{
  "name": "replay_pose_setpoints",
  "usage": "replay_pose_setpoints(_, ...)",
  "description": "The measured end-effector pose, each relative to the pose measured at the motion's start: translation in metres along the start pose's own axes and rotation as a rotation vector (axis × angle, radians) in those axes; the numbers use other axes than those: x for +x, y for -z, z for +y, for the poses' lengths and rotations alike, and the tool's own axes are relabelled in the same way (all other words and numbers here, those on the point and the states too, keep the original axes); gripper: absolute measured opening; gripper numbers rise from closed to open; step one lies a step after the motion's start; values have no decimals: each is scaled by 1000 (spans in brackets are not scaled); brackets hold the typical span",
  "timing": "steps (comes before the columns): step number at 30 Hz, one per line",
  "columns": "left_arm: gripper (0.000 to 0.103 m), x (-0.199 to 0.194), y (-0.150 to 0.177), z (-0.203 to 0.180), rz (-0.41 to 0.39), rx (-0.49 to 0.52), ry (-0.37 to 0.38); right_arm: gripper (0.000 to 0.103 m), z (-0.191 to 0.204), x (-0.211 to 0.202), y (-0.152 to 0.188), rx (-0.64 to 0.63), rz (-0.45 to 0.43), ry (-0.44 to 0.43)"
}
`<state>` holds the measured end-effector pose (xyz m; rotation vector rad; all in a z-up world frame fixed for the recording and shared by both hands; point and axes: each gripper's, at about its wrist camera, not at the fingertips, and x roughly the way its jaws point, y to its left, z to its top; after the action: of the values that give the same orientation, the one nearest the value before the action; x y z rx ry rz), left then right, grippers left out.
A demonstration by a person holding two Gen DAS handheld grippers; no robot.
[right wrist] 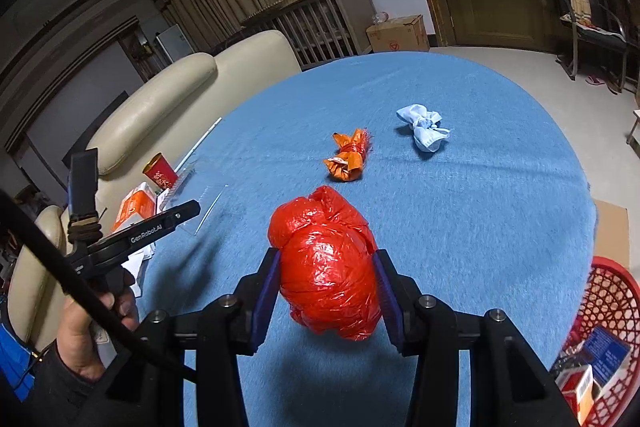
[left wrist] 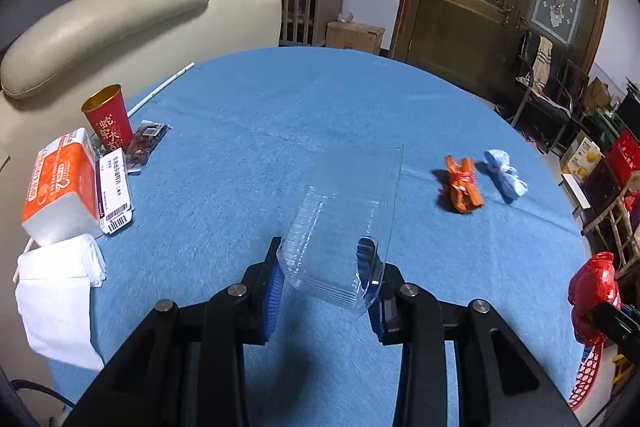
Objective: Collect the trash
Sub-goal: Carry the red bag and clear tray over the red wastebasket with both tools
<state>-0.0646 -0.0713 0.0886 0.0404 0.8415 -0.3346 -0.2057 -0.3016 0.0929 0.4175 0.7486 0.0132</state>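
My left gripper (left wrist: 328, 275) is shut on a clear plastic container (left wrist: 340, 227) and holds it over the blue table (left wrist: 280, 115). My right gripper (right wrist: 326, 279) is shut on a red plastic bag bundle (right wrist: 326, 267), lifted above the table; that bundle also shows at the right edge of the left wrist view (left wrist: 594, 299). An orange wrapper bundle (left wrist: 462, 183) (right wrist: 348, 159) and a pale blue crumpled cloth (left wrist: 504, 175) (right wrist: 424, 129) lie on the table's right half. A red mesh basket (right wrist: 600, 307) with several boxes stands off the table's right edge.
At the table's left are a red paper cup (left wrist: 108, 117), a dark snack packet (left wrist: 144, 143), an orange tissue pack (left wrist: 60, 183), a white card box (left wrist: 116, 187), white tissues (left wrist: 56, 299) and a white straw (left wrist: 160, 93). A cream sofa (left wrist: 120, 27) stands behind.
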Motion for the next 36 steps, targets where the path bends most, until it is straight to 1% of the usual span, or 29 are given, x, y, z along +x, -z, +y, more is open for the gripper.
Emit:
replay_pose_setpoints(10,38,-25,9,-32,-23,42,46,49,-17,-33,17,43,-36,17)
replay_pose_setpoints(16,38,-31,14,-55,-24,73,75,49,-35,-54,26,77,-67,45)
replay_pose_setpoints(28,38,-33,22,-92,-18,133,127,49,-79,-86,38,165,-117,118)
replay_pose_setpoints(36,38,-38,28,-127,-18,189,170,49,-109,-107,49,212,-140,183)
